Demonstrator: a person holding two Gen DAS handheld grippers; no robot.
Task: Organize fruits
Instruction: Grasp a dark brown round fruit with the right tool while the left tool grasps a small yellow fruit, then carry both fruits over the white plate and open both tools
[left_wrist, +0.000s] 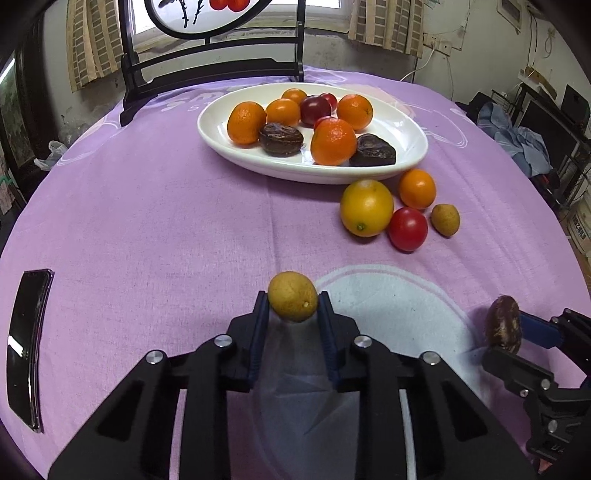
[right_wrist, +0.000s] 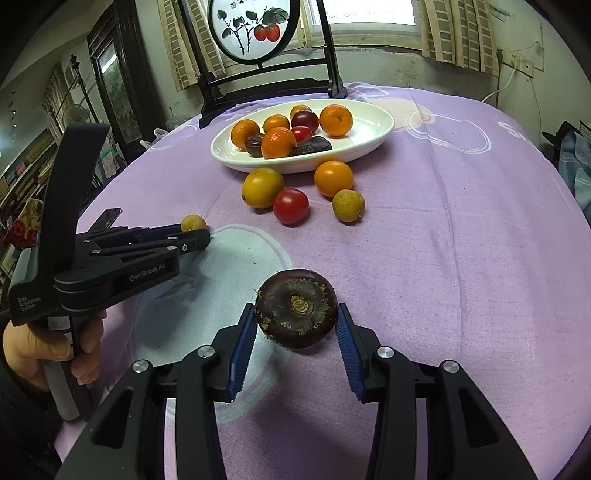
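Both grippers grip fruit — left gripper (left_wrist: 292, 301) longan (left_wrist: 292, 300), right gripper (right_wrist: 296, 320) water chestnut (right_wrist: 296, 308).

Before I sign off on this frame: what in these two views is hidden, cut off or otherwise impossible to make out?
- Left wrist view: the far side of the dark brown water chestnut is hidden by the right gripper and its own bulk.
- Right wrist view: the small tan longan is half hidden behind the left gripper.
- Both views: fruit at the back of the white oval plate is hidden by nearer oranges.
- Left view: the round painted screen is cut off by the top edge.
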